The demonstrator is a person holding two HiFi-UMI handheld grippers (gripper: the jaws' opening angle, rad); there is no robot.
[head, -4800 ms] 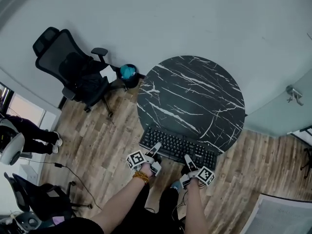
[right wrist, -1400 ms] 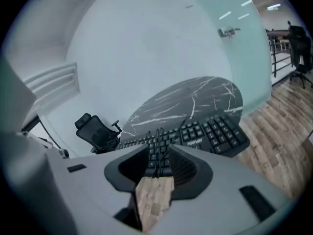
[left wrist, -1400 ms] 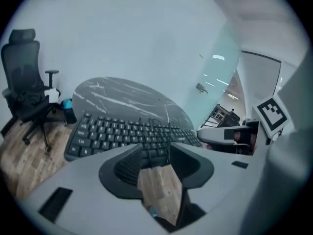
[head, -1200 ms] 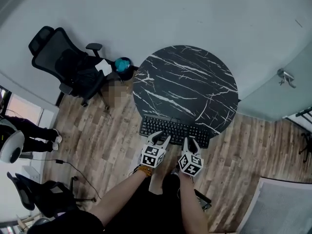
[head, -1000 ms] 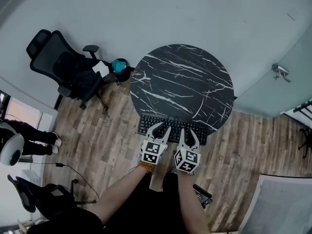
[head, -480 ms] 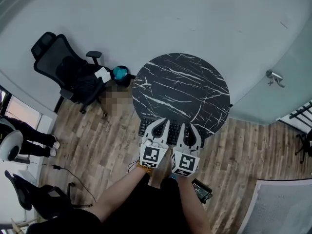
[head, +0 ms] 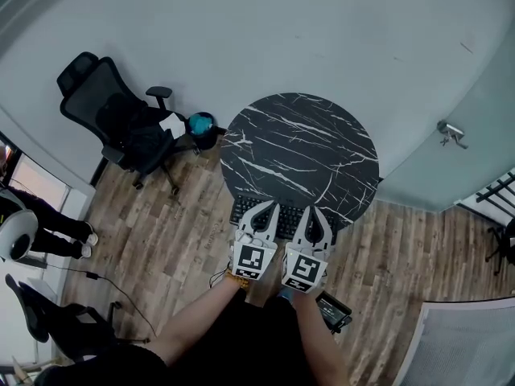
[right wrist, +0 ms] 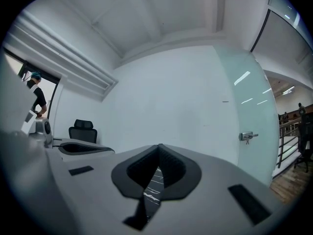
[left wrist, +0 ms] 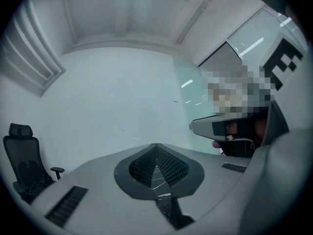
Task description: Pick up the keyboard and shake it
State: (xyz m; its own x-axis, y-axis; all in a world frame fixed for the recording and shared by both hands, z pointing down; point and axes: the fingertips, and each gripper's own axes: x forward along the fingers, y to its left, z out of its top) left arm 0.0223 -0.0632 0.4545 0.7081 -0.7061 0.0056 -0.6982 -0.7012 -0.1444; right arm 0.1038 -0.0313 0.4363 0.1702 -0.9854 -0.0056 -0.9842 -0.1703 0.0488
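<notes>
Left gripper and right gripper hover over the keyboard at the counter's near edge; jaws just closed together, empty; office chair well apart.

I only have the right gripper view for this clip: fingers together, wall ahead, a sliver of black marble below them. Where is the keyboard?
Observer: In the head view the keyboard lies at the near edge of the round table, with the left gripper and right gripper over it.
Operator: What is the left gripper doing?
Observer: Its own view shows its fingers together, with no keyboard between them, only marble in the gap.
Operator: Anything beside the table?
Observer: A teal round object sits left of the table, next to a black office chair.
</notes>
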